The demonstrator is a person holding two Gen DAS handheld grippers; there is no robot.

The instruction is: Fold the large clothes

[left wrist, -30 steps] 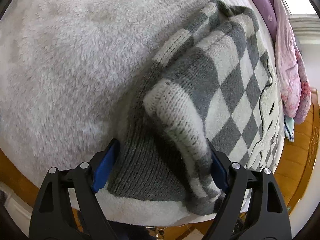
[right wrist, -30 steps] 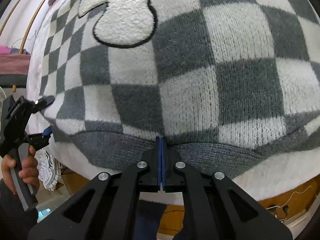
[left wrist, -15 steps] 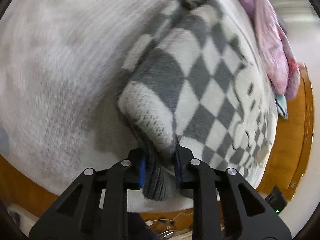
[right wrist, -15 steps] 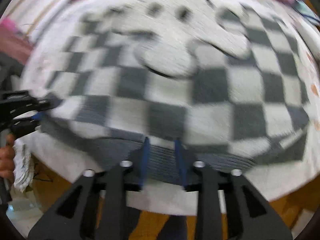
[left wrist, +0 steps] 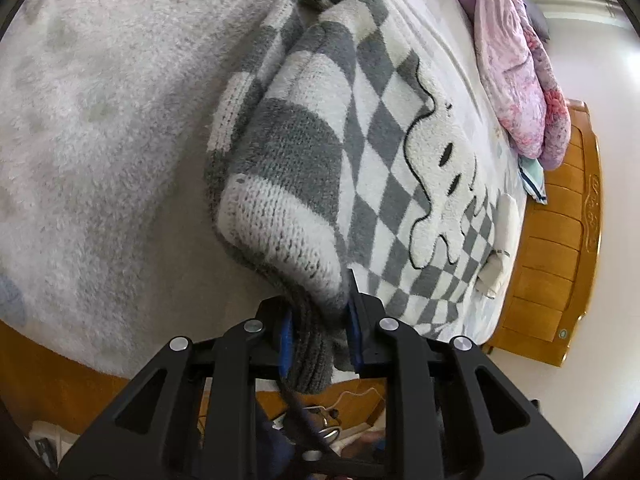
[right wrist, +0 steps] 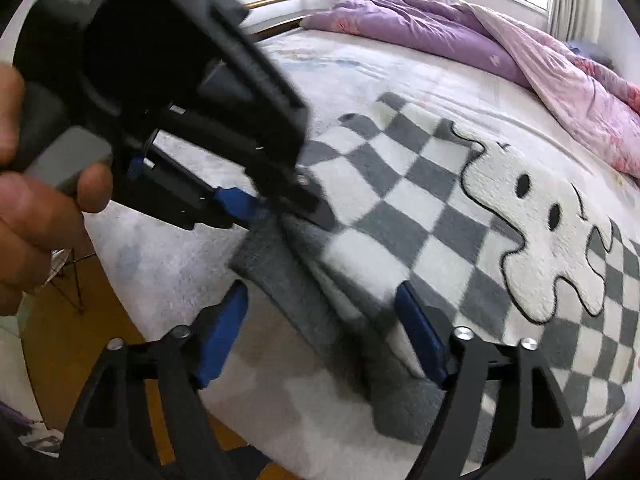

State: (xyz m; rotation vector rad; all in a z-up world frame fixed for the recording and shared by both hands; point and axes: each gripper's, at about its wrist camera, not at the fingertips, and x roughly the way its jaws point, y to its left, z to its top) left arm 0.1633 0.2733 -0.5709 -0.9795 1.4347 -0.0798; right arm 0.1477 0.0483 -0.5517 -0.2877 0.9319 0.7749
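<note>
A grey and white checkered knit sweater [left wrist: 384,152] with a white ghost figure lies on the bed. My left gripper [left wrist: 318,328] is shut on its bunched grey ribbed hem and lifts that corner. In the right wrist view the sweater [right wrist: 420,208] spreads to the right. My right gripper [right wrist: 320,332] is open, its blue pads on either side of the hem edge near the bed's front. The left gripper [right wrist: 276,208] shows there too, held in a hand and pinching the hem.
The sweater rests on a fluffy white blanket [left wrist: 100,120] over the bed. A pink and purple quilt [right wrist: 500,48] is heaped at the far side. A wooden bed frame [left wrist: 560,240] borders the mattress. Wooden floor [right wrist: 80,320] lies below the front edge.
My left gripper closed on the hem corner and raised it. My right gripper let go of the hem, opened wide and moved left toward the left gripper.
</note>
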